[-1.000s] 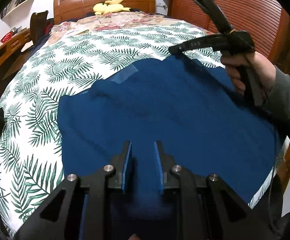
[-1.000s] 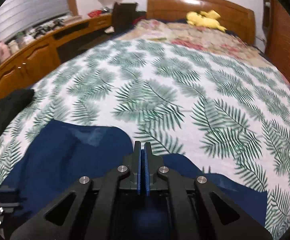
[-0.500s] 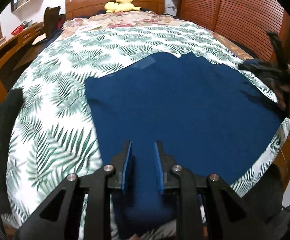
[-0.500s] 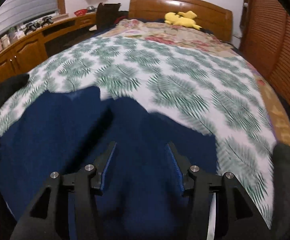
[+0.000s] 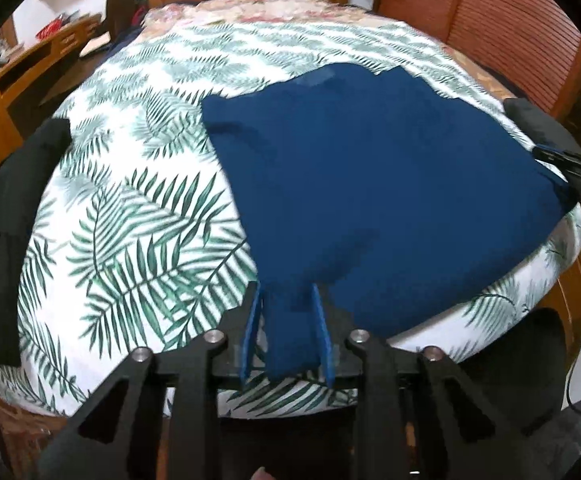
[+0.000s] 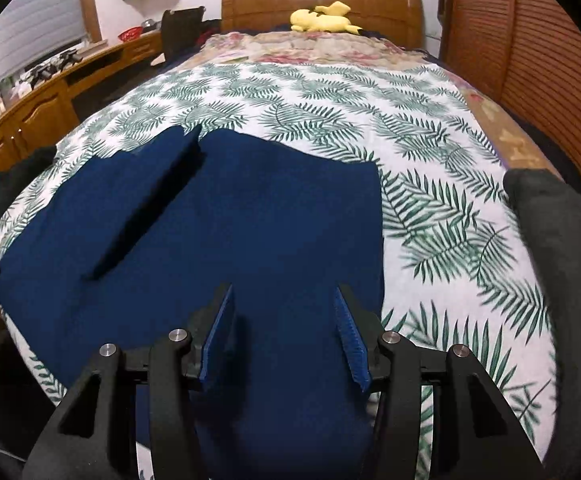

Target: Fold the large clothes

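Note:
A large dark blue garment [image 5: 370, 176] lies spread flat across the foot of the bed; it also shows in the right wrist view [image 6: 230, 232], with a raised fold [image 6: 146, 208] running diagonally at its left. My left gripper [image 5: 286, 312] is partly open, with a strip of the garment's near corner passing between its fingers. My right gripper [image 6: 284, 320] is wide open and empty, low over the garment near its right edge. In the left wrist view the right gripper [image 5: 566, 164] shows at the garment's far right corner.
The bed has a white sheet with green palm leaves [image 6: 370, 100], a floral quilt [image 6: 310, 48] and a yellow plush toy [image 6: 326, 18] by the wooden headboard. A wooden desk [image 6: 30, 120] runs along the left. Dark clothing [image 5: 14, 184] lies at the bed's left edge, a slatted wardrobe [image 6: 530, 40] stands right.
My right gripper opened, let go of the garment and drew back to its near right edge. My left gripper pulled back towards the bed's foot. The garment now lies flatter.

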Available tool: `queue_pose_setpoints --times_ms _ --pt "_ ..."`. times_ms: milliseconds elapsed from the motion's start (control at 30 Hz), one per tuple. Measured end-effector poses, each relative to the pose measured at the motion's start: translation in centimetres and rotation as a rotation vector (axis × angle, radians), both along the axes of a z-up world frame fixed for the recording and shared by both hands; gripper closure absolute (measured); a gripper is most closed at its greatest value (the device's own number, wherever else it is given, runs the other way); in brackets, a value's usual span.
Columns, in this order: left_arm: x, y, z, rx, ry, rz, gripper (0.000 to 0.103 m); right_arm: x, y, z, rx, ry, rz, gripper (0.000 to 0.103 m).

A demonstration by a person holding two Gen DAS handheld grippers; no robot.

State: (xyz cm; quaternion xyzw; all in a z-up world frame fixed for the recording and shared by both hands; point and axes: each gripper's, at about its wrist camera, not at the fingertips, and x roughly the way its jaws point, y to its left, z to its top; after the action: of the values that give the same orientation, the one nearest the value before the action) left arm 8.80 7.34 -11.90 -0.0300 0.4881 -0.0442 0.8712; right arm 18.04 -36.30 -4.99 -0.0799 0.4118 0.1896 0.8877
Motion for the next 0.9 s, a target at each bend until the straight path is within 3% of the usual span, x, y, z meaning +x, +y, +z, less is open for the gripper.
queue_pose_setpoints --times_ms 267,500,567,633,733,900 --pt "0.8 1.3 -2.0 -0.059 0.029 0.045 0.058 -2.0 -1.1 -0.2 -0.006 0.002 -0.012 0.051" --pt "1.7 1.8 -2.4 -0.036 0.014 0.08 0.039 -3.3 -3.7 -0.9 -0.007 0.018 -0.071 0.046" --pt "2.0 2.0 -2.5 -0.011 0.005 0.09 0.03 -3.5 -4.4 -1.0 -0.002 0.026 -0.085 0.041" --pt "2.3 2.4 -2.9 0.057 -0.001 0.132 0.001 -3.8 -4.9 -1.1 -0.002 0.032 -0.1 0.037" --pt "2.6 3.3 -3.3 0.004 0.007 0.146 0.0 -4.0 -5.3 -1.3 -0.013 0.037 -0.115 0.033" --pt "2.5 3.4 -3.3 0.006 0.002 0.137 0.0 -3.7 -5.6 -2.2 -0.004 0.079 -0.152 0.028"
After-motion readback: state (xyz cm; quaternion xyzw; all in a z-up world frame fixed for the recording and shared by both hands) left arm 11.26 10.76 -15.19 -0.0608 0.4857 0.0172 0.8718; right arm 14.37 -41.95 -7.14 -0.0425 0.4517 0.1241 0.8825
